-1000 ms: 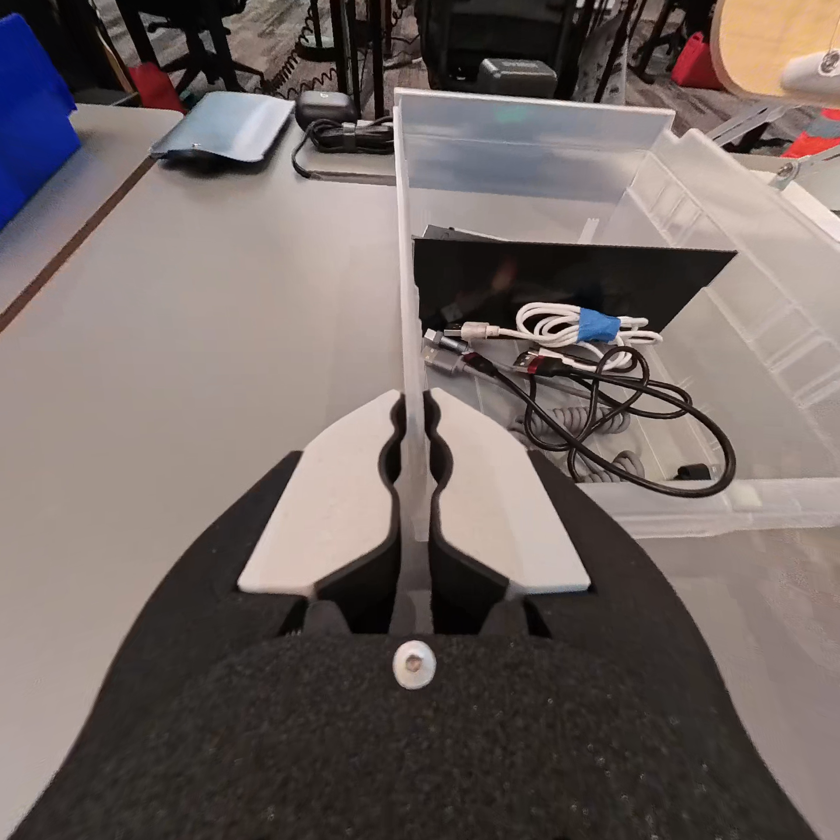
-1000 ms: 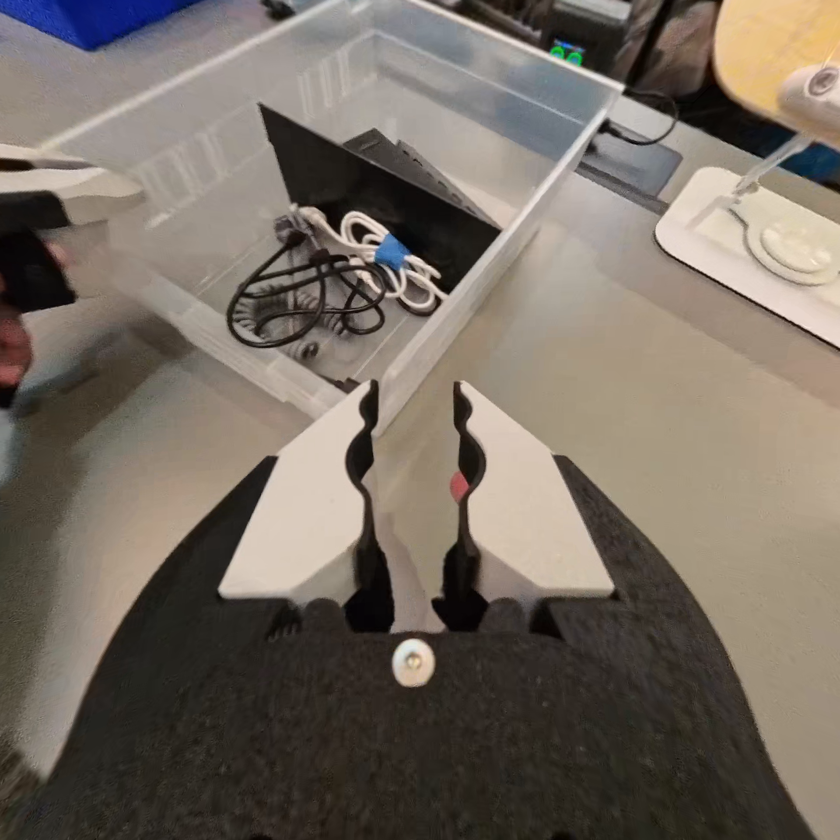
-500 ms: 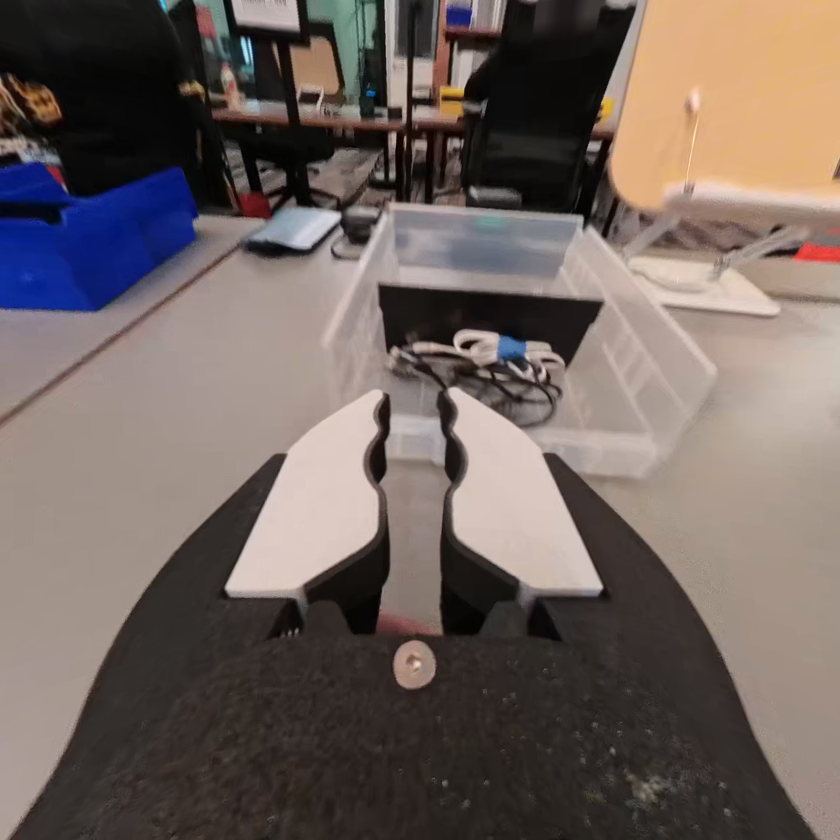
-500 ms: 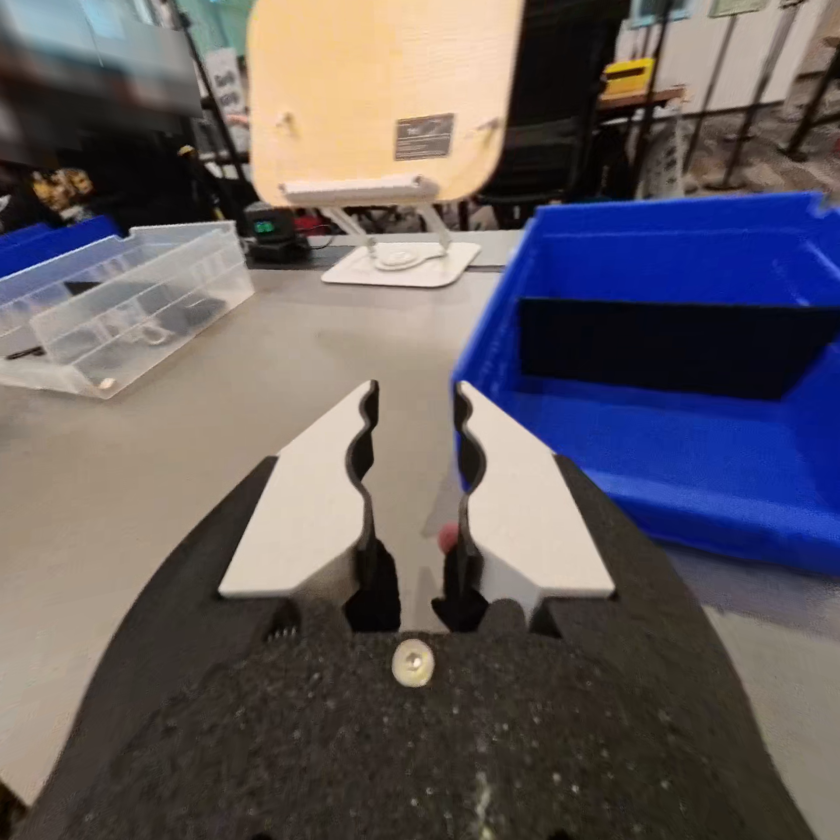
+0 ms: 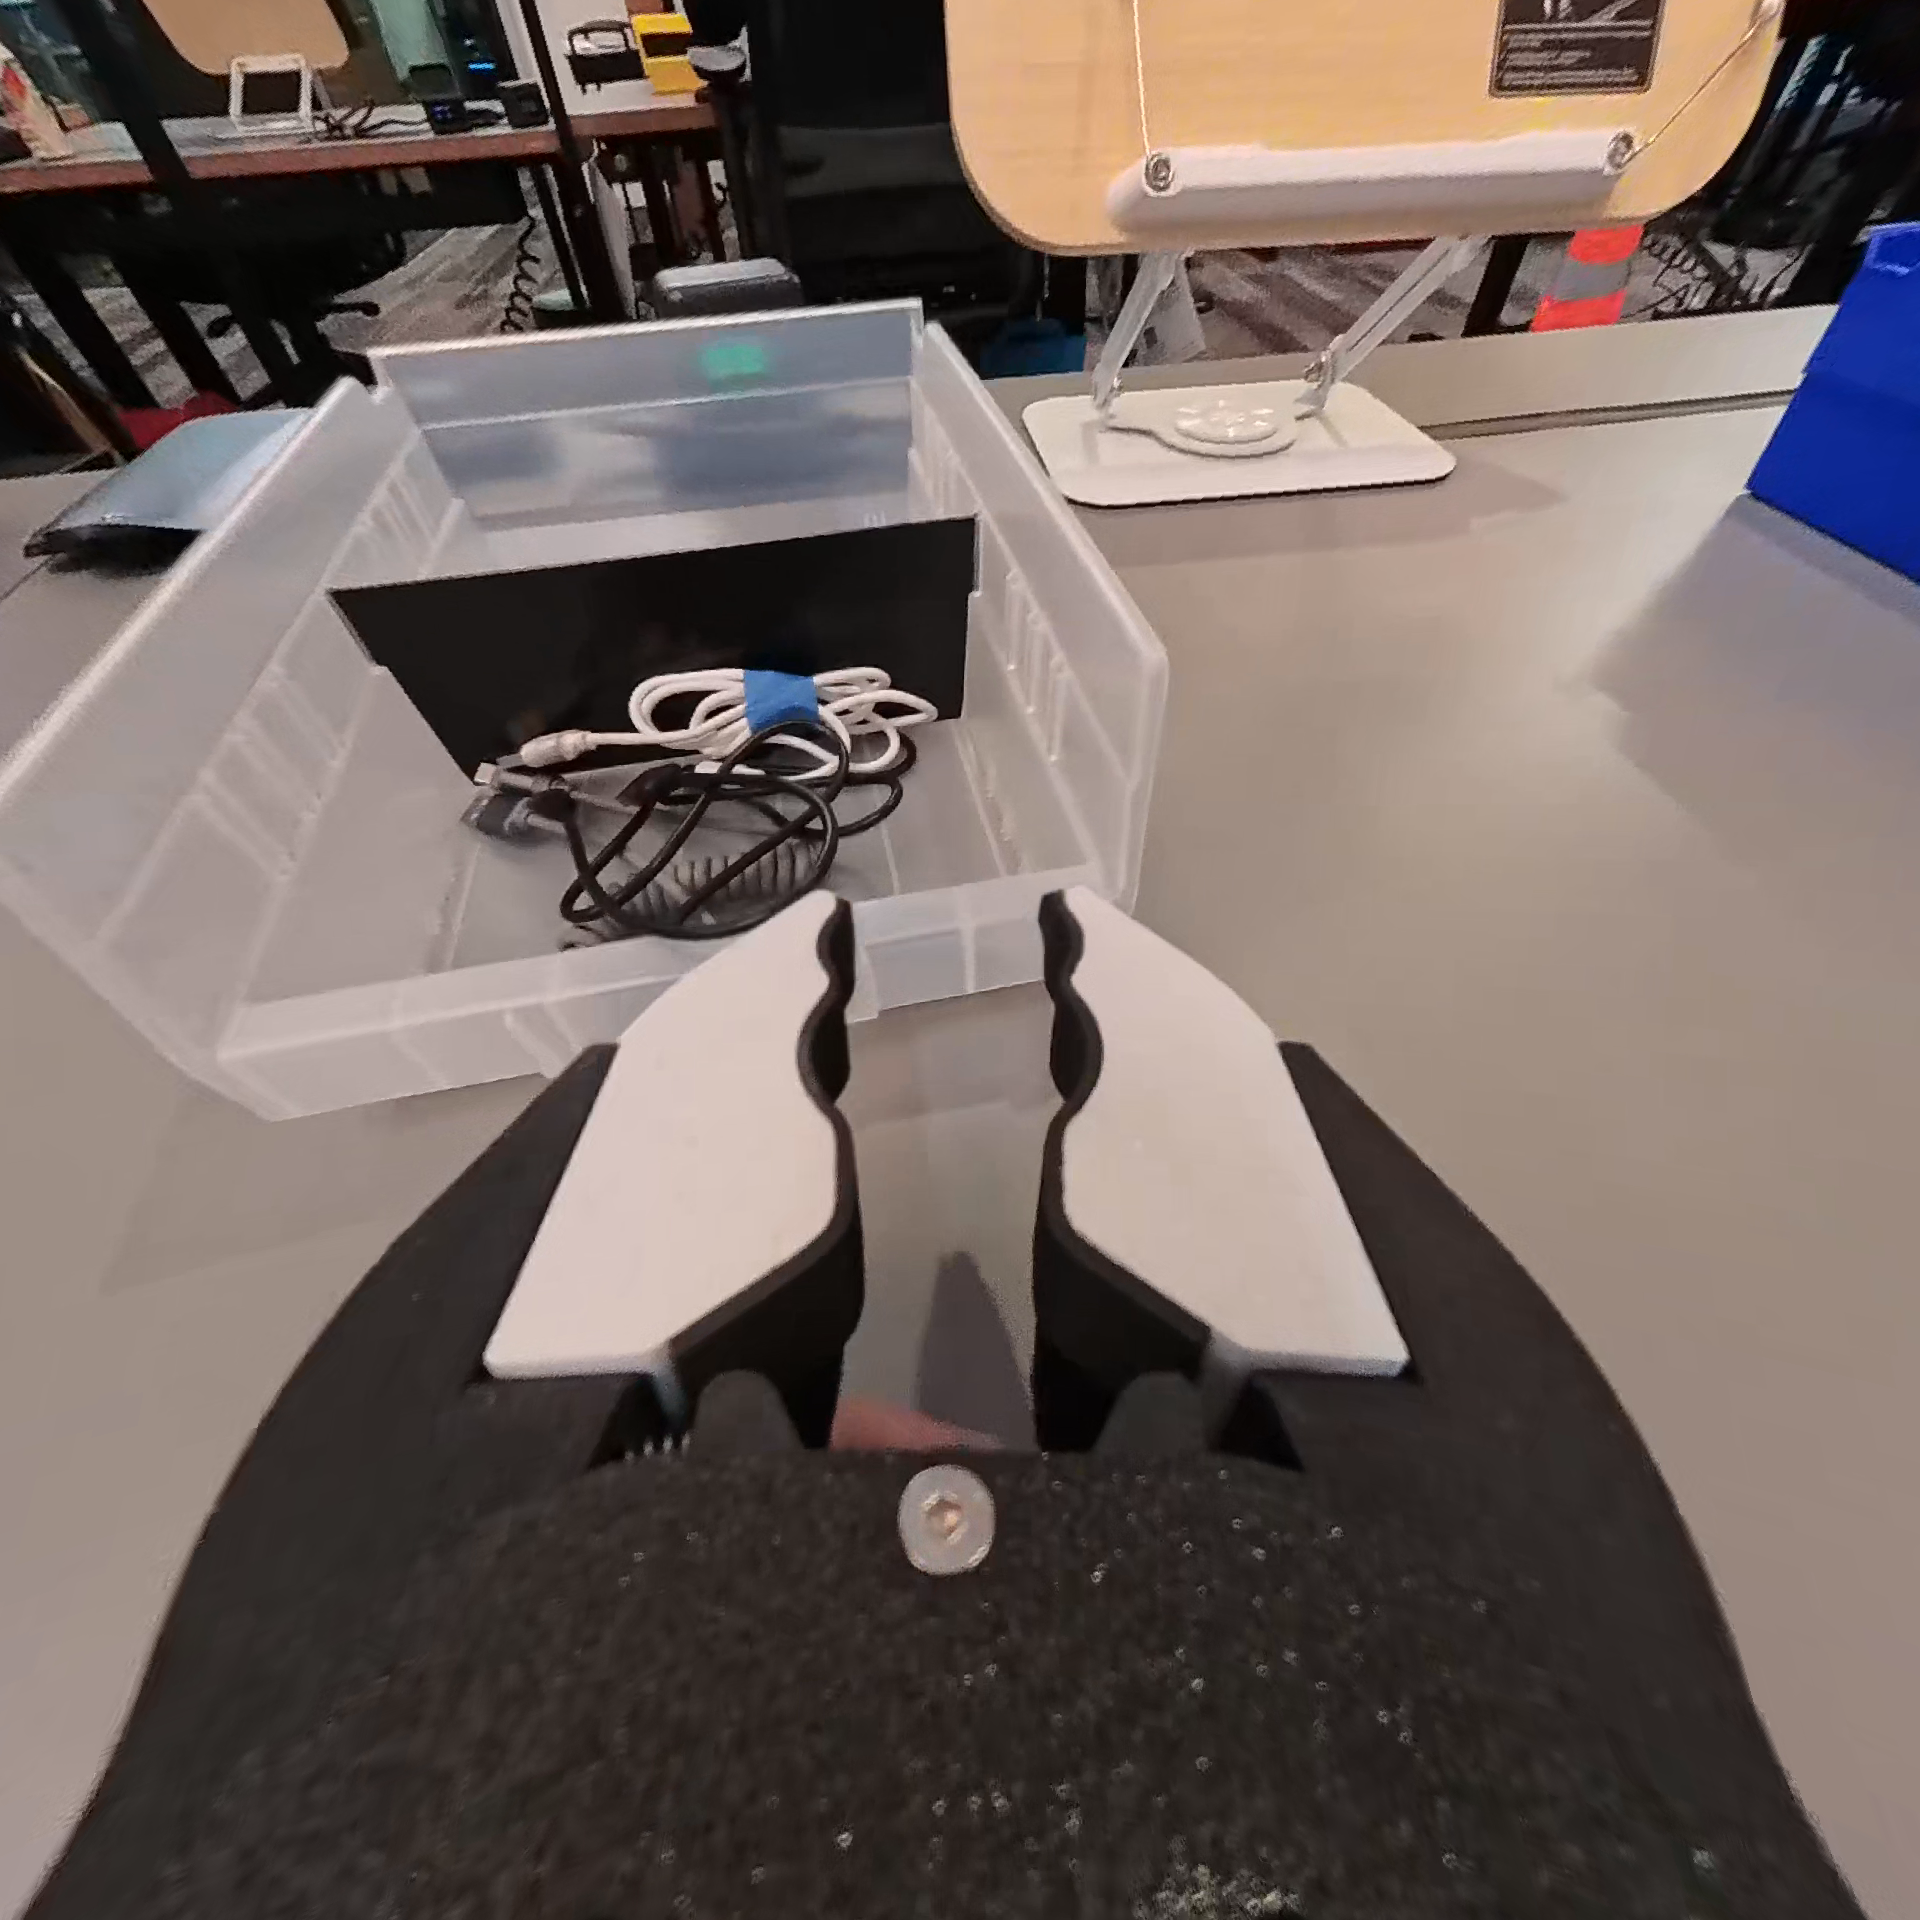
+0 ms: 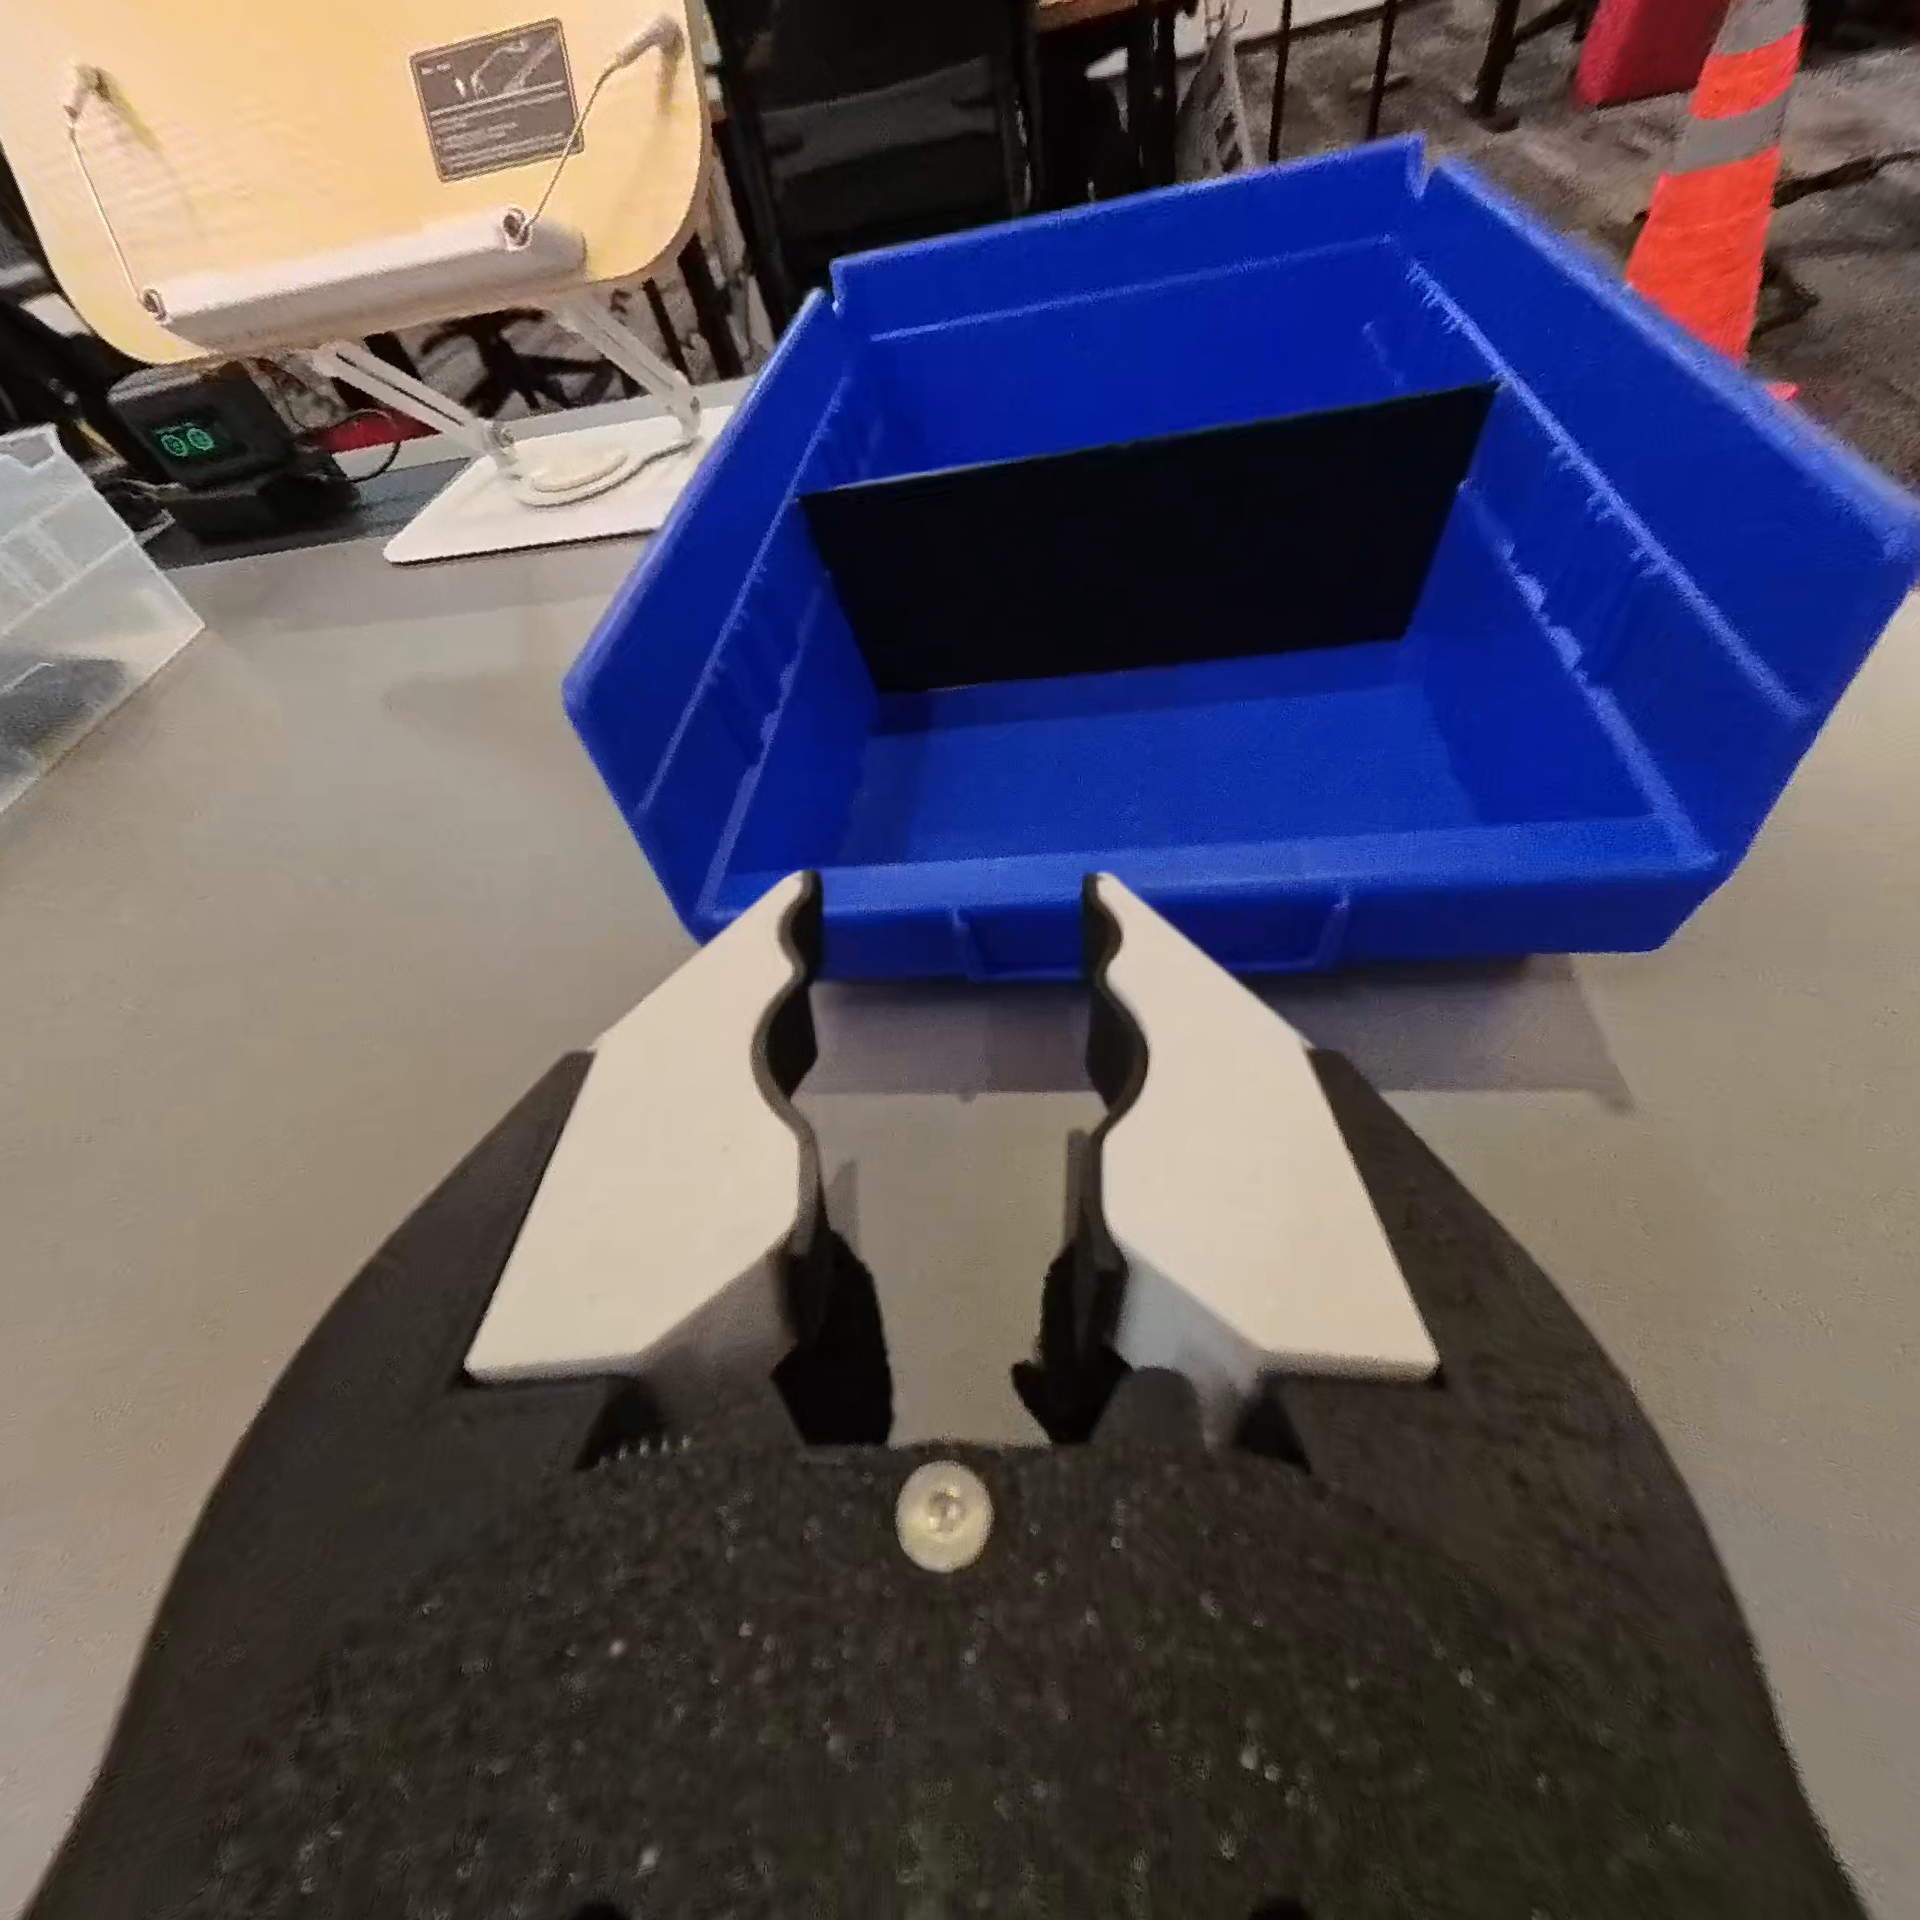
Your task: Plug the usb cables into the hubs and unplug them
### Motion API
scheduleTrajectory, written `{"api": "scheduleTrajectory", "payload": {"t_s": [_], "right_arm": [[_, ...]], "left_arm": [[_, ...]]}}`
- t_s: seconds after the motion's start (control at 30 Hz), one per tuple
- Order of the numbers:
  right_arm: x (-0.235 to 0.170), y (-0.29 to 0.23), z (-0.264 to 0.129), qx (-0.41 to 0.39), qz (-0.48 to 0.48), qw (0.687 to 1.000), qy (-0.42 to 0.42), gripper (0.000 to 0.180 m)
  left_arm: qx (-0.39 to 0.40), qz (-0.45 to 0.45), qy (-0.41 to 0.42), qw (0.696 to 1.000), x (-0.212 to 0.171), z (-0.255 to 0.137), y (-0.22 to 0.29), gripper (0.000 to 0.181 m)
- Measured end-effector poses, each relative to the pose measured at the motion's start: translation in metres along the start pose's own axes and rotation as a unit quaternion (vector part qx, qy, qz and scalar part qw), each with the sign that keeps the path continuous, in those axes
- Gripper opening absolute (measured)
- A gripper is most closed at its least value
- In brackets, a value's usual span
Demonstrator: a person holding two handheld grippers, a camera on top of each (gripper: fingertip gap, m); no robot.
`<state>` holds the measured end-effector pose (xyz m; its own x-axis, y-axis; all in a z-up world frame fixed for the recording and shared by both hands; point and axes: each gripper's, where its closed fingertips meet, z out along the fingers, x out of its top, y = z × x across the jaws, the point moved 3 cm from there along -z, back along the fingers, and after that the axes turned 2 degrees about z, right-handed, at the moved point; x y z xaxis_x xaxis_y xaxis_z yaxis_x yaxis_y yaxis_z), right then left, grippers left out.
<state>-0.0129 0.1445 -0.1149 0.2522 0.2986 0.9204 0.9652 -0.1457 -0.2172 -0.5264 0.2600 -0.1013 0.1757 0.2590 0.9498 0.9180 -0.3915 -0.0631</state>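
In the left wrist view a clear plastic bin (image 5: 1049,748) stands on the grey table. In it lie a white cable (image 5: 862,712) bundled with blue tape, a tangled black cable (image 5: 675,862) and metal USB plugs (image 5: 509,800) in front of a black divider (image 5: 665,613). My left gripper (image 5: 945,914) is open and empty, just in front of the bin's near wall. In the right wrist view a blue bin (image 6: 1226,862) with a black divider (image 6: 1132,540) holds nothing that I can see. My right gripper (image 6: 951,894) is open and empty at its front edge. No hub is in view.
A wooden-topped stand on a white base (image 5: 1236,447) stands behind the clear bin and also shows in the right wrist view (image 6: 540,488). A grey pouch (image 5: 156,488) lies at far left. An orange cone (image 6: 1714,177) stands beyond the table. A corner of the clear bin (image 6: 73,613) shows at left. My hands' fingertips stand some 50 centimeters from each other.
My left gripper let go of the clear bin's wall, opened and drew back in front of it. My right gripper swung from the clear bin to the blue bin and opened wider.
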Motion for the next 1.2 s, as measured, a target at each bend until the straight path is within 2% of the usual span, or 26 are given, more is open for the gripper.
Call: {"api": "scheduleTrajectory", "payload": {"t_s": [0.3,0.4,0.53,0.67,0.8,1.0,1.2], "right_arm": [[-0.003,-0.006,-0.001,0.011,0.007,1.0,-0.008,0.048],[0.001,-0.002,-0.003,-0.006,0.0,1.0,0.007,0.049],[0.011,0.007,-0.01,-0.046,-0.023,0.998,0.045,0.051],[0.006,0.012,-0.01,-0.059,-0.028,0.997,0.034,0.056],[0.01,0.014,-0.011,-0.075,-0.035,0.996,0.034,0.05],[0.016,-0.011,-0.014,-0.03,-0.055,0.997,0.044,0.05],[0.013,-0.083,-0.019,0.169,-0.05,0.983,0.057,0.045]], "left_arm": [[0.007,-0.048,0.011,0.999,-0.002,0.002,-0.01,0.031],[0.008,-0.066,-0.004,0.998,-0.006,0.003,-0.013,0.035],[-0.004,-0.076,-0.016,0.997,-0.008,-0.002,-0.011,0.032],[-0.018,-0.085,-0.024,0.996,-0.01,-0.004,-0.009,0.031],[-0.02,-0.079,-0.026,0.996,-0.012,-0.005,-0.009,0.031],[-0.022,-0.075,-0.027,0.997,-0.013,-0.006,-0.01,0.032],[-0.034,-0.075,-0.018,0.996,-0.011,-0.009,-0.008,0.032]]}}
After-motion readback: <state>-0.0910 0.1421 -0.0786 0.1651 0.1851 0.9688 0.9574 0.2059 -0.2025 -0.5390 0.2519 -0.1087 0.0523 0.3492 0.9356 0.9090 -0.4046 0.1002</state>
